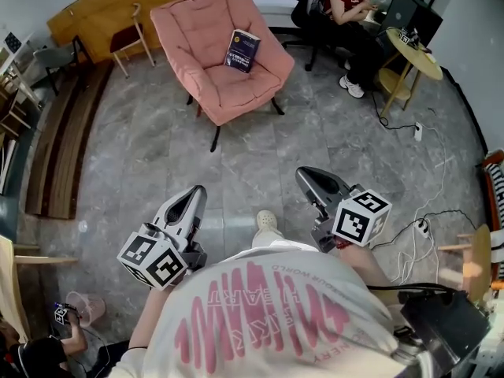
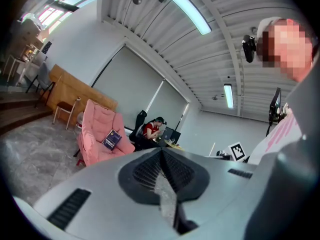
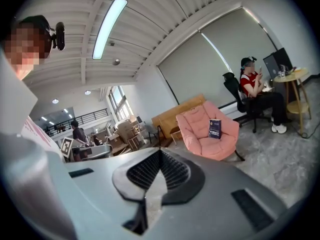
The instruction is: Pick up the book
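White T-shirt (image 1: 268, 313) with pink print fills the bottom of the head view, and just ahead of it the left gripper (image 1: 197, 191) and right gripper (image 1: 303, 173) point forward over the grey stone-tile floor (image 1: 157, 156). Both tongs are clenched, with pad tips meeting and nothing between them in either gripper view. Well apart from them, across the open floor, the book (image 1: 242, 50) stands on its lower edge on the seat of a pink armchair (image 1: 197, 18), leaning back against the cushion, dark blue cover facing out. A seated person (image 1: 346, 6) works at a round table (image 1: 417, 53) to the right of the chair, clear of the path.

It looks like a paperback, so probably light, fairly stiff across the covers yet prone to flexing, with a smooth cover that may slip. Its free top edge, near the spine, seems the best hold, with the jaws straddling its thickness. Since the cushion will yield, pushing is likely to tip it flat. Both jaws must first open
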The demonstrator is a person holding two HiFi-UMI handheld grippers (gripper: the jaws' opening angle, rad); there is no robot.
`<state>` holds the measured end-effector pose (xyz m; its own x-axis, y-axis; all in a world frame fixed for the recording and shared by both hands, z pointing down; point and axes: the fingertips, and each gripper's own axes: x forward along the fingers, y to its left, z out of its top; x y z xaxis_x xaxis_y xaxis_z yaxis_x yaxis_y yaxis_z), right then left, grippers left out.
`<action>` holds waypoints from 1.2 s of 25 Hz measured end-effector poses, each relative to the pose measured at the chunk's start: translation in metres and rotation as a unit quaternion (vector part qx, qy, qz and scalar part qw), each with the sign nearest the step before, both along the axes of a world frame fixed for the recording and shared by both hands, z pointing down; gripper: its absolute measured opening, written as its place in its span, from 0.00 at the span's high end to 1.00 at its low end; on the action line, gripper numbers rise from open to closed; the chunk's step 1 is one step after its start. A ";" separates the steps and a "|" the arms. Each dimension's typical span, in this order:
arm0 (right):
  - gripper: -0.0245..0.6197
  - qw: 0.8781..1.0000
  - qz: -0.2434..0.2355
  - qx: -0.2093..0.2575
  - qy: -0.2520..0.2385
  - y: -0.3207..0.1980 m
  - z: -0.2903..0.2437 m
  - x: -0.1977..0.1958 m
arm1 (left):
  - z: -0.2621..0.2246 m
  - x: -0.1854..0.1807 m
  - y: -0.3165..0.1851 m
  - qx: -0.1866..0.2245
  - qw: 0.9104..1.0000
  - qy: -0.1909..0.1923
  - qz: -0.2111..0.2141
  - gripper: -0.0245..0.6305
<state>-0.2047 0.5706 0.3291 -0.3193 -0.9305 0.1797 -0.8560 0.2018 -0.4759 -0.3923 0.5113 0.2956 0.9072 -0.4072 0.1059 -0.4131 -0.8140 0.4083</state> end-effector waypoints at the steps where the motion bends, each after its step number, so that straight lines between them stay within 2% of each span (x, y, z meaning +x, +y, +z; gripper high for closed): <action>1: 0.95 1.000 -0.001 0.000 -0.001 -0.007 0.000 0.003 | 0.000 0.002 -0.005 -0.001 1.000 0.001 -0.004 0.95; 19: 0.95 1.000 -0.018 -0.009 -0.008 -0.104 0.007 0.085 | -0.004 0.062 -0.101 -0.007 0.999 -0.001 -0.044 0.95; 30: 0.95 0.999 -0.049 -0.017 0.005 -0.162 0.007 0.113 | -0.007 0.096 -0.144 -0.010 0.998 -0.003 -0.063 0.95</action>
<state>-0.0921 0.4085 0.3360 -0.4060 -0.8885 0.2137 -0.8380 0.2687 -0.4749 -0.2963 0.3672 0.2884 0.8478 -0.5165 0.1201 -0.5145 -0.7463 0.4222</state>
